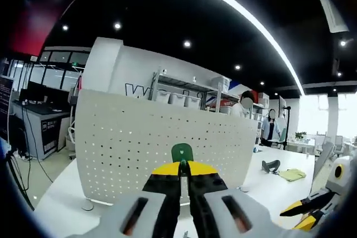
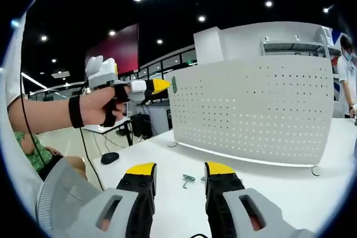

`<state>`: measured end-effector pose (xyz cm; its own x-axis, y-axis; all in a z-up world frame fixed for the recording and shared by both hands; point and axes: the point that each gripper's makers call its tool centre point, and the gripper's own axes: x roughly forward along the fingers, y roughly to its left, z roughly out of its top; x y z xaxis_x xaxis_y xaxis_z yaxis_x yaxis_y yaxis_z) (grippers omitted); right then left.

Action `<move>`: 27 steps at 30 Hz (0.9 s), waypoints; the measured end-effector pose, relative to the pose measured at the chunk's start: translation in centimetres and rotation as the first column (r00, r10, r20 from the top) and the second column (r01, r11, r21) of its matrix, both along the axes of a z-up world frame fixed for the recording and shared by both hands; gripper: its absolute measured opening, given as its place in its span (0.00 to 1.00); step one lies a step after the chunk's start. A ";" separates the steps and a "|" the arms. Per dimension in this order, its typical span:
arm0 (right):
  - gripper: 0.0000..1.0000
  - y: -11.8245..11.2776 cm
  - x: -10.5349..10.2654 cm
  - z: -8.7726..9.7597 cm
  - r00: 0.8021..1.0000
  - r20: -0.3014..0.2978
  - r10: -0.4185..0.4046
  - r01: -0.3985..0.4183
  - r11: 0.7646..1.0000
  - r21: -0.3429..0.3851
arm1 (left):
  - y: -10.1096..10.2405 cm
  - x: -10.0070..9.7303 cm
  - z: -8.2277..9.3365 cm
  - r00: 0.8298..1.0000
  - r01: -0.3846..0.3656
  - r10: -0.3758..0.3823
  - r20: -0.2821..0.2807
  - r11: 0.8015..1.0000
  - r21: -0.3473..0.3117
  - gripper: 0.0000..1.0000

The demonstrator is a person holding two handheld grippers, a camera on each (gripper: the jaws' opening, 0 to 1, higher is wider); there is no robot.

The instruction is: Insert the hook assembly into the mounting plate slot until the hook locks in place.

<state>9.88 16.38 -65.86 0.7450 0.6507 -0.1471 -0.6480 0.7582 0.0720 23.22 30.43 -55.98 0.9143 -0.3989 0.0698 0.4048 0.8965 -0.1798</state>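
Hook (image 1: 182, 151) pinched between left gripper (image 1: 183, 166) jaws, held up right against pegboard (image 1: 145, 143) face, not yet seated or locked. Right gripper (image 2: 178, 178) spread, holding nothing, above table (image 2: 290, 193); spare hook (image 2: 187, 180) between its jaws. Insertion left.

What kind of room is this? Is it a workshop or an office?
Probably an open office or lab. A white perforated panel stands on a white table, metal shelving with storage bins lines the back, and a desk with monitors sits to one side.
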 end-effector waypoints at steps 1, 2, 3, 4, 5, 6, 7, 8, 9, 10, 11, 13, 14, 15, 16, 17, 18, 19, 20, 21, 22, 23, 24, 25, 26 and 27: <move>0.36 -0.1 -0.1 -0.2 1.000 -0.013 0.003 -0.004 1.000 -0.005 | 0.0 0.2 0.1 1.000 -0.004 0.004 0.010 1.000 0.006 0.03; 0.36 -0.2 -0.1 -0.4 1.000 -0.015 0.001 -0.002 1.000 -0.011 | 0.0 0.3 0.2 1.000 -0.007 0.007 0.013 1.000 0.010 0.03; 0.36 -0.4 -0.1 -0.4 1.000 -0.008 -0.004 0.004 1.000 -0.017 | -0.1 0.5 0.4 1.000 -0.013 0.013 0.012 1.000 0.013 0.03; 0.36 -0.6 -0.1 -0.4 1.000 -0.011 -0.006 0.005 1.000 -0.016 | -0.1 0.7 0.5 1.000 -0.016 0.016 0.015 1.000 0.020 0.03; 0.36 -0.8 0.0 -0.5 1.000 -0.022 -0.007 0.007 1.000 -0.008 | -0.1 0.8 0.6 1.000 -0.020 0.020 0.017 1.000 0.024 0.03; 0.36 -0.8 0.0 -0.5 1.000 -0.026 -0.006 0.006 1.000 -0.005 | -0.1 1.0 0.7 1.000 -0.023 0.023 0.016 0.999 0.022 0.03; 0.36 -0.7 -0.1 -0.6 0.999 -0.032 0.003 -0.004 1.000 -0.001 | -0.2 1.1 0.9 0.999 -0.026 0.026 0.020 0.999 0.026 0.03; 0.36 -0.7 -0.2 -0.5 0.999 -0.032 0.005 -0.005 1.000 -0.001 | -0.3 1.3 1.1 0.999 -0.026 0.025 0.021 0.999 0.035 0.03; 0.36 -0.7 -0.2 -0.5 1.000 -0.025 0.006 -0.006 1.000 -0.006 | -0.3 1.5 1.2 0.999 -0.035 0.033 0.024 0.998 0.056 0.03; 0.36 -0.6 -0.2 -0.5 1.000 -0.024 0.010 -0.010 1.000 -0.011 | -0.2 1.8 1.2 0.999 -0.040 0.039 0.025 0.997 0.068 0.03; 0.37 -0.5 -0.3 -0.5 0.999 -0.030 0.016 -0.016 1.000 -0.012 | -0.2 2.0 1.3 0.999 -0.043 0.041 0.025 0.997 0.069 0.03; 0.39 -0.4 -0.3 -0.7 0.999 -0.033 0.022 -0.022 1.000 -0.017 | -0.1 2.6 1.5 0.998 -0.058 0.056 0.030 0.995 0.078 0.03; 0.39 -0.4 -0.3 -0.7 0.999 -0.032 0.022 -0.023 1.000 -0.018 | 0.0 3.0 1.5 0.998 -0.063 0.061 0.026 0.994 0.084 0.03; 0.39 -0.3 -0.3 -0.8 0.999 -0.036 0.025 -0.026 1.000 -0.017 | 0.1 3.2 1.6 0.997 -0.069 0.066 0.027 0.994 0.087 0.03; 0.40 -0.2 -0.3 -0.8 0.999 -0.038 0.026 -0.027 1.000 -0.016 | 0.3 3.5 1.8 0.997 -0.081 0.078 0.029 0.992 0.094 0.03; 0.41 -0.2 -0.3 -0.8 0.999 -0.038 0.026 -0.027 1.000 -0.016 | 0.4 3.7 1.9 0.996 -0.085 0.082 0.032 0.992 0.095 0.03; 0.41 -0.1 -0.3 -0.8 0.999 -0.037 0.026 -0.026 0.999 -0.019 | 0.4 4.0 2.2 0.996 -0.089 0.085 0.041 0.991 0.104 0.03; 0.41 -0.1 -0.3 -0.8 0.999 -0.040 0.024 -0.025 0.999 -0.021 | 0.5 4.3 2.3 0.995 -0.091 0.087 0.041 0.990 0.105 0.03; 0.41 -0.1 -0.3 -0.8 0.999 -0.039 0.022 -0.023 0.999 -0.023 | 0.6 4.6 2.3 0.995 -0.094 0.090 0.041 0.989 0.110 0.03; 0.41 -0.1 -0.3 -0.8 0.999 -0.037 0.021 -0.022 0.999 -0.025 | 0.6 4.9 2.4 0.995 -0.096 0.092 0.045 0.988 0.120 0.03; 0.41 -0.1 -0.2 -0.8 0.999 -0.036 0.020 -0.021 0.999 -0.024 | 1.0 5.3 2.4 0.992 -0.117 0.107 0.068 0.976 0.184 0.03; 0.41 -0.2 -0.2 -0.8 0.999 -0.037 0.018 -0.019 1.000 -0.021 | 0.9 5.4 2.2 0.993 -0.116 0.108 0.053 0.979 0.169 0.03; 0.41 -0.2 -0.2 -0.8 0.999 -0.037 0.016 -0.016 1.000 -0.019 | 0.9 5.5 2.3 0.993 -0.112 0.105 0.050 0.982 0.154 0.03; 0.41 -0.2 -0.1 -0.9 0.999 -0.036 0.013 -0.013 1.000 -0.018 | 1.0 5.8 2.3 0.992 -0.117 0.109 0.058 0.981 0.154 0.03; 0.42 -0.3 0.0 -1.1 0.999 -0.043 0.008 -0.009 1.000 -0.015 | 1.1 6.0 2.3 0.992 -0.123 0.114 0.061 0.978 0.166 0.03; 0.42 -0.3 0.0 -1.2 0.999 -0.046 0.005 -0.006 1.000 -0.015 | 1.1 6.2 2.2 0.992 -0.121 0.113 0.059 0.978 0.167 0.03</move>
<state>9.91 16.05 -67.04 0.7338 0.6521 -0.1907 -0.6482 0.7560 0.0908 29.45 31.52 -53.74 0.9526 -0.2989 0.0559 0.2996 0.9541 -0.0032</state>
